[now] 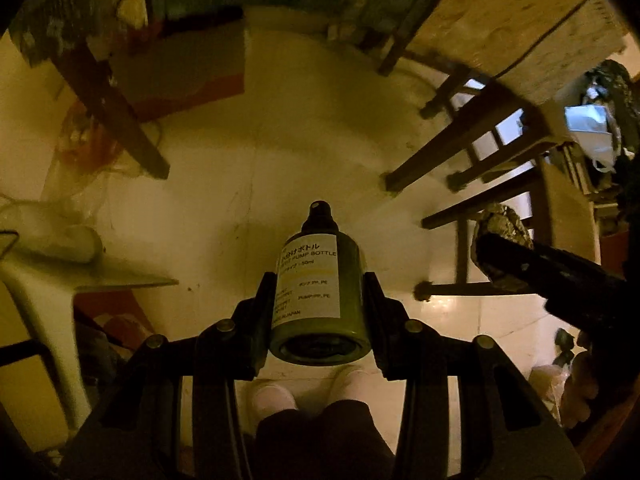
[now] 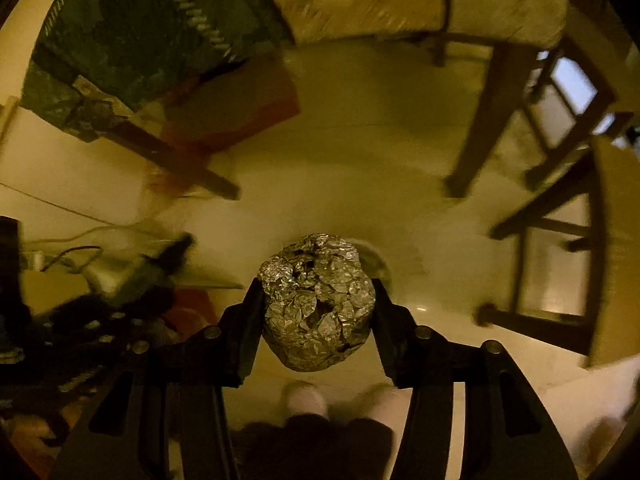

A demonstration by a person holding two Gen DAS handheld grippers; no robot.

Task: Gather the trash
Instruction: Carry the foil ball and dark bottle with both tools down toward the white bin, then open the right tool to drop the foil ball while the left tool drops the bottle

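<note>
Two pieces of trash are in hand at once, one in each gripper, both pointing steeply down at a pale tiled floor (image 1: 256, 168). From the left wrist view, the left gripper (image 1: 318, 300) is clamped on a small dark green pump bottle (image 1: 320, 300): its two black fingers press the bottle's sides, the black pump head points away from the camera toward the floor, and the round base faces the lens. A white label with Japanese print and the words "PUMP BOTTLE" runs along the bottle's upper side. At the right edge of that view the right gripper (image 1: 504, 248) shows as a dark bar with a crumpled foil ball at its tip. From the right wrist view, the right gripper (image 2: 318, 308) has the aluminium foil ball (image 2: 318, 304) sitting between its fingers, both pads against the ball's sides, so it is grasped and held off the floor. Dark wooden chair legs (image 2: 484, 120) stand on the tiles to the right, and a green patterned cloth (image 2: 132, 32) hangs at upper left over a red and white box (image 2: 240, 112). Below both grippers the person's white shoes (image 1: 272, 398) and dark trouser legs show. Much of the right view is motion-blurred.
</note>
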